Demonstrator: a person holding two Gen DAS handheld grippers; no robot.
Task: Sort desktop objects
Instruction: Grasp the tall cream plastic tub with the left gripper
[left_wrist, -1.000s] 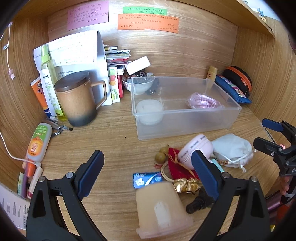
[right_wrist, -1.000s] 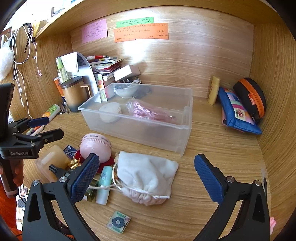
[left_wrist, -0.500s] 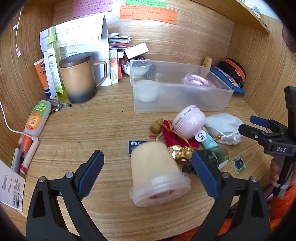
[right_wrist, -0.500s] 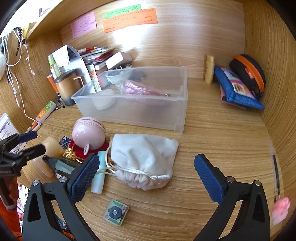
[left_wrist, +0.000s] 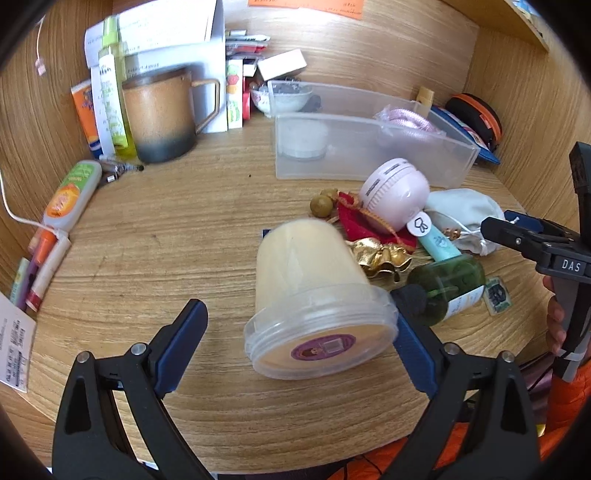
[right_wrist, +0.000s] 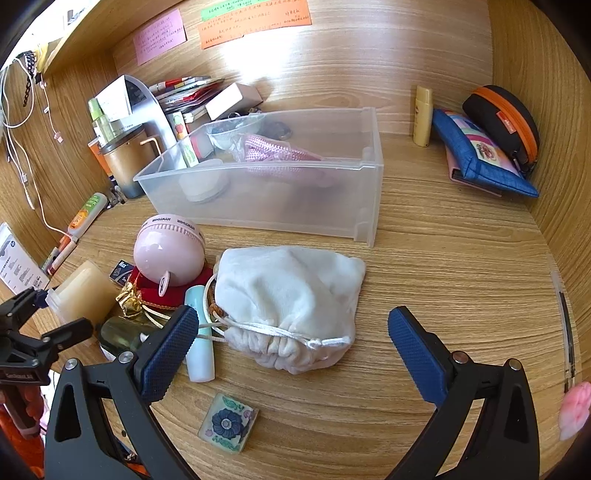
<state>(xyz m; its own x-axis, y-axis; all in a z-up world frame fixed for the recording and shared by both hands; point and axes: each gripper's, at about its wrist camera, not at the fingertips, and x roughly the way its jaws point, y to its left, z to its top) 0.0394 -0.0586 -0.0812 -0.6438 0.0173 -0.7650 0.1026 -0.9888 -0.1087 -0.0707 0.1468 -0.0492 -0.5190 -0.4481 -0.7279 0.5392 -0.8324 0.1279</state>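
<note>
A cream plastic tub (left_wrist: 314, 295) lies on its side with its lid toward me, between the spread fingers of my open left gripper (left_wrist: 299, 343); its right pad sits against the lid rim. My right gripper (right_wrist: 293, 352) is open just in front of a white drawstring pouch (right_wrist: 291, 295), without touching it. Beside the pouch are a pink round device (right_wrist: 168, 251) on a red pouch (right_wrist: 155, 291), gold foil (left_wrist: 380, 256), a green bottle (left_wrist: 447, 284) and a mint tube (right_wrist: 199, 343). The clear bin (right_wrist: 295, 206) behind holds a pink cord and a white jar.
A flower tile (right_wrist: 227, 422) lies near the desk's front edge. A brown mug (left_wrist: 159, 118), bottles and books crowd the back left. A blue pouch (right_wrist: 480, 151) and a black-orange case (right_wrist: 506, 118) fill the back right corner. Wooden walls close in on three sides.
My left gripper has drawn back and dipped, so the tub now lies between its fingers. The right gripper has come lower and closer to the white pouch.
</note>
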